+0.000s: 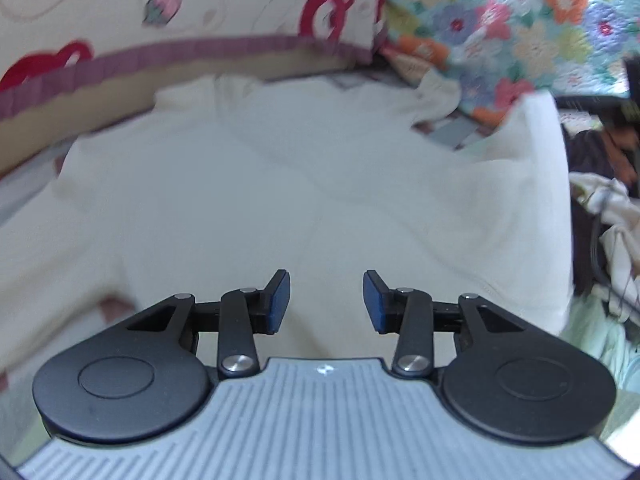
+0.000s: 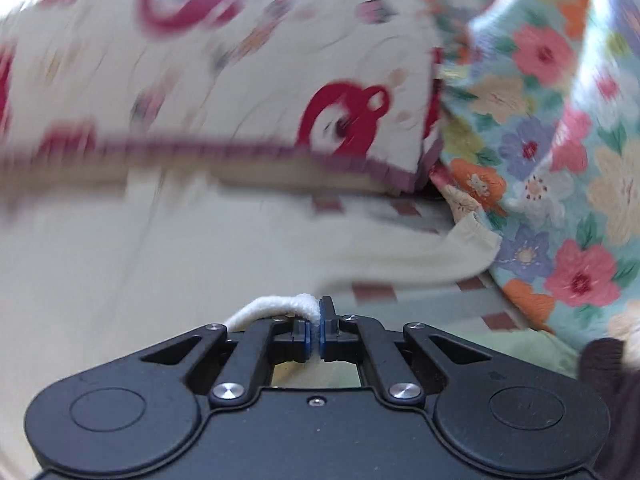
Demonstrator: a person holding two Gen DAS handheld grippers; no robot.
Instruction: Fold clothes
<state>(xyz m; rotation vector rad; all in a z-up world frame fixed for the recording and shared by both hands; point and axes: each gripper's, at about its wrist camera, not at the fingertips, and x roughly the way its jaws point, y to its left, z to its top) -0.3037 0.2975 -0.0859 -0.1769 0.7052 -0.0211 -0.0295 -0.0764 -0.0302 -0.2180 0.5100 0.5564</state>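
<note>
A cream-white garment (image 1: 280, 184) lies spread over the bed and fills most of the left wrist view. My left gripper (image 1: 326, 300) hovers just above it, jaws apart, with nothing between the blue pads (image 1: 280, 300). The garment's right edge (image 1: 540, 152) stands lifted up. In the right wrist view the same garment (image 2: 120, 272) stretches off to the left, and one sleeve (image 2: 460, 252) reaches right toward the floral quilt. My right gripper (image 2: 321, 320) is shut on a rolled fold of the garment's edge (image 2: 280, 304), which bulges out to the left of the pads.
A cream quilt with red cartoon prints and a purple border (image 1: 192, 12) (image 2: 240, 80) runs along the back. A pastel floral quilt (image 1: 520, 28) (image 2: 560, 140) rises at the right. A checked sheet (image 2: 380, 292) shows under the garment. Dark clothing and pale fabric (image 1: 608, 200) pile at the right edge.
</note>
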